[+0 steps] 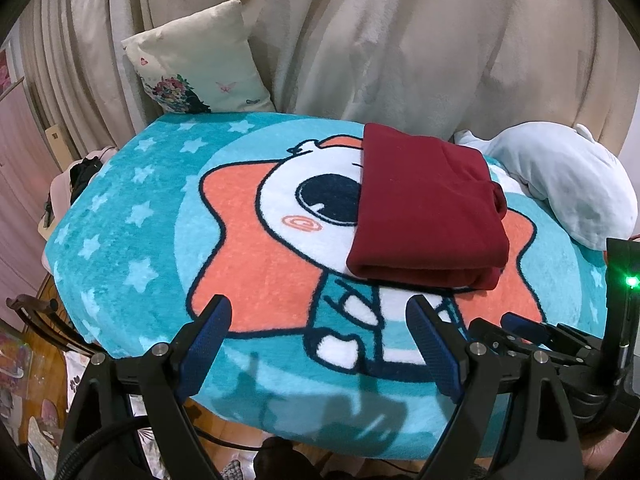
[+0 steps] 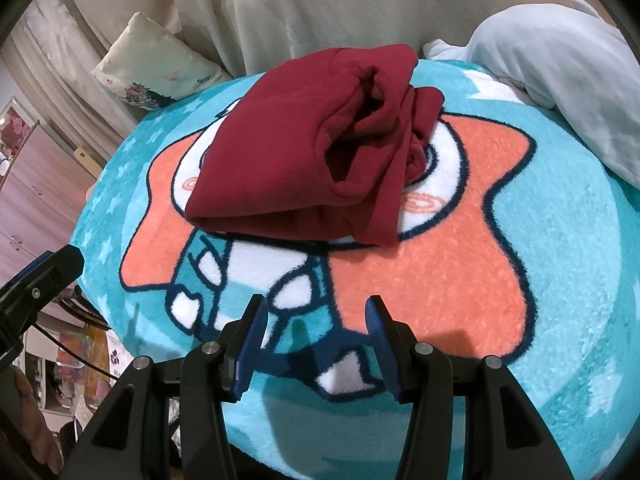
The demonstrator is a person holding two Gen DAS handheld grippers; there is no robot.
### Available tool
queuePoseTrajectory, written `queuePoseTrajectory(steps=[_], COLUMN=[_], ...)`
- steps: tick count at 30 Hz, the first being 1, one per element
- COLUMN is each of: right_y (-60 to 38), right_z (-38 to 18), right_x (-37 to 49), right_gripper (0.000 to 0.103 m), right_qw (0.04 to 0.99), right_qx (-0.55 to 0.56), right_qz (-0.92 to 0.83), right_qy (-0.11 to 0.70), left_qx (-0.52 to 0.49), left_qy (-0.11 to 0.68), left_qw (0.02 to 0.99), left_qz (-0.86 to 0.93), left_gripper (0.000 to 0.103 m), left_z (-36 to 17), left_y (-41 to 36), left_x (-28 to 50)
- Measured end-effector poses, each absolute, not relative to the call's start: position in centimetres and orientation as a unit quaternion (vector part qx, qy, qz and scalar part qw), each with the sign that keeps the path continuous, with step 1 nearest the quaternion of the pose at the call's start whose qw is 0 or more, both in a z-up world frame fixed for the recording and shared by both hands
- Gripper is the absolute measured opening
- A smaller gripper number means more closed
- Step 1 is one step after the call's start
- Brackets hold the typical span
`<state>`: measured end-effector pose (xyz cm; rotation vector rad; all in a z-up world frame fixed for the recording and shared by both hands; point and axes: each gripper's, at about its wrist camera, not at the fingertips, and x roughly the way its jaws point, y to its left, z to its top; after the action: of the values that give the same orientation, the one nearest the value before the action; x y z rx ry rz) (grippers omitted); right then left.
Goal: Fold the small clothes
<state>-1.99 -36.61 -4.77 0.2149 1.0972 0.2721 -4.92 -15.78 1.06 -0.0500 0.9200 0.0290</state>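
From the left wrist camera, the left gripper point(image 1: 318, 320) hangs above the near edge of the blanket point(image 1: 132, 216), its blue-padded tongs spread wide with nothing between them. The dark red garment point(image 1: 424, 208) lies at about one o'clock from the tongs, well apart from them, already folded into a thick rectangle on the cartoon star print. Its near edge is a rounded fold; a loose bit pokes out on its right side. At four o'clock the right gripper point(image 1: 516, 326) sits low over the blanket; from here I cannot tell how far its tongs are parted. A floral pillow point(image 1: 192, 64) stands at eleven o'clock and a pale blue plush toy point(image 1: 560, 184) lies at two o'clock, both beyond the garment, with a beige curtain point(image 1: 400, 40) behind.

From the right wrist camera, the right gripper point(image 2: 316, 328) also has its tongs spread and empty, above the blanket point(image 2: 540, 280). The garment point(image 2: 312, 152) sits at twelve o'clock, clear of the tongs. This side shows the stacked layers gaping open, with a bunched part point(image 2: 424, 120) at its one o'clock corner. The left gripper point(image 2: 48, 276) shows at nine o'clock.

The folding looks nearly done, and both tools seem drawn off the cloth. The next move would probably be a tidy-up: tucking the bunched part in and pressing the gaping layers flat, or lifting the bundle aside by pinching through all layers.
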Motion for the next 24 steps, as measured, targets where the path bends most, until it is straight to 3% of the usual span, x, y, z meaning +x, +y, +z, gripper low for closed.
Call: queuePoseTrajectory(steps=[24], right_y=[-36.93], right_z=[-5.52], right_x=[-1.53], right_gripper=[0.055], right_qw=[0.835], right_qx=[0.098], right_qz=[0.131], right_qy=[0.525], left_qx=[-0.028], left_qy=[0.456], left_qw=[0.89], left_qz=[0.013], left_gripper=[0.088], left_z=[0.35], left_y=[-16.14], left_x=[-4.02])
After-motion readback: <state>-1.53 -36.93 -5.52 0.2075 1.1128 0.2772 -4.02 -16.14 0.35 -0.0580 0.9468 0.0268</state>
